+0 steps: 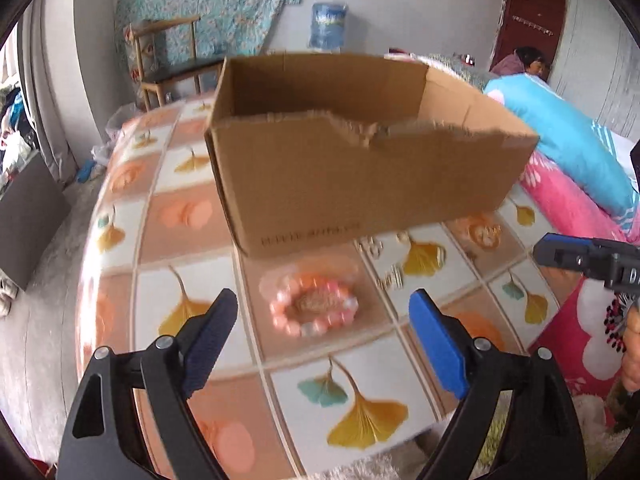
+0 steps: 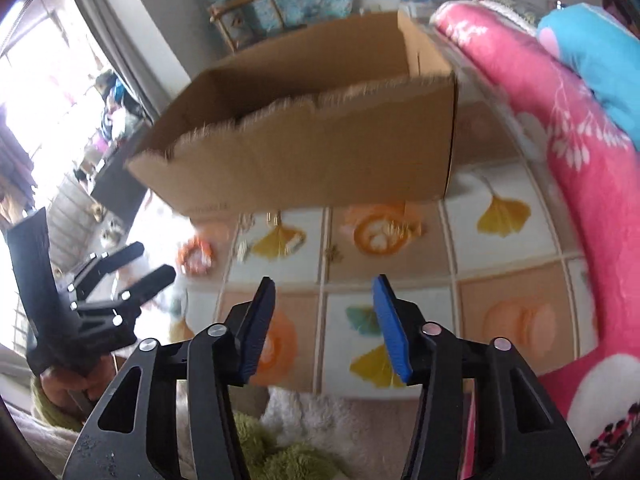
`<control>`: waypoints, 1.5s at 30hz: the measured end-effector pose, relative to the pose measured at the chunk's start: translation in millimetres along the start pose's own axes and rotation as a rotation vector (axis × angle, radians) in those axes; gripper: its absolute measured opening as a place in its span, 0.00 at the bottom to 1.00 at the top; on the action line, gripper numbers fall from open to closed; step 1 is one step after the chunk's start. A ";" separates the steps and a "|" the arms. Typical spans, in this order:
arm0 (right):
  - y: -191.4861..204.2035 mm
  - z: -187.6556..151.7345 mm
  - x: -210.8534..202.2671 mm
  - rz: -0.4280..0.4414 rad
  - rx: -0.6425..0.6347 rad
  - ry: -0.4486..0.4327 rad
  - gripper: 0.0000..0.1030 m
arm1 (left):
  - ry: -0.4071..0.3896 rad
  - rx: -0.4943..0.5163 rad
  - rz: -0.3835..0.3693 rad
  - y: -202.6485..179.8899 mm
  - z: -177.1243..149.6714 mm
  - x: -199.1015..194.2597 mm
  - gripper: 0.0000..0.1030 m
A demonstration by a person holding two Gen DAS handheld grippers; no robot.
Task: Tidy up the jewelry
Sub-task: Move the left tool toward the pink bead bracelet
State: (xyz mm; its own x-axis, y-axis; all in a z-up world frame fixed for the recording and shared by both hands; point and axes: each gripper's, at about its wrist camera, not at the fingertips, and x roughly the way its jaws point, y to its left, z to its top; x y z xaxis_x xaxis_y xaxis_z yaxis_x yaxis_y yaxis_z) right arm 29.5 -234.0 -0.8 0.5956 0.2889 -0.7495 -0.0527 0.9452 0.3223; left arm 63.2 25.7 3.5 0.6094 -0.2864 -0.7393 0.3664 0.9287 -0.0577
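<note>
Left gripper (image 1: 324,318) is holding its 2 blue-padded fingers (image 1: 438,344) wide apart, gripping nothing, pointing forward and slightly down. Right gripper (image 2: 324,328) is likewise standing spread, its fingers (image 2: 390,330) closing on nothing, angled forward. In the right wrist view the left gripper is showing at far left, a hand (image 2: 66,384) wrapping its handle from below. The right gripper's body is poking in at the left view's right edge.
</note>
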 end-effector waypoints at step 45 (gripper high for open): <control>3.3 -21.7 27.1 -0.078 -0.105 0.078 0.30 | 0.114 -0.035 0.035 11.6 -9.5 45.3 0.83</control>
State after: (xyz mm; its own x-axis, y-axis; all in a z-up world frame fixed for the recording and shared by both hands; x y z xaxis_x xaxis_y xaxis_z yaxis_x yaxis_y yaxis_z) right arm 28.1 -219.8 -32.7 0.5377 0.2210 -0.8137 -0.0951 0.9748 0.2019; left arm 88.4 25.7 -37.1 0.5366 -0.2273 -0.8126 0.3203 0.9458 -0.0531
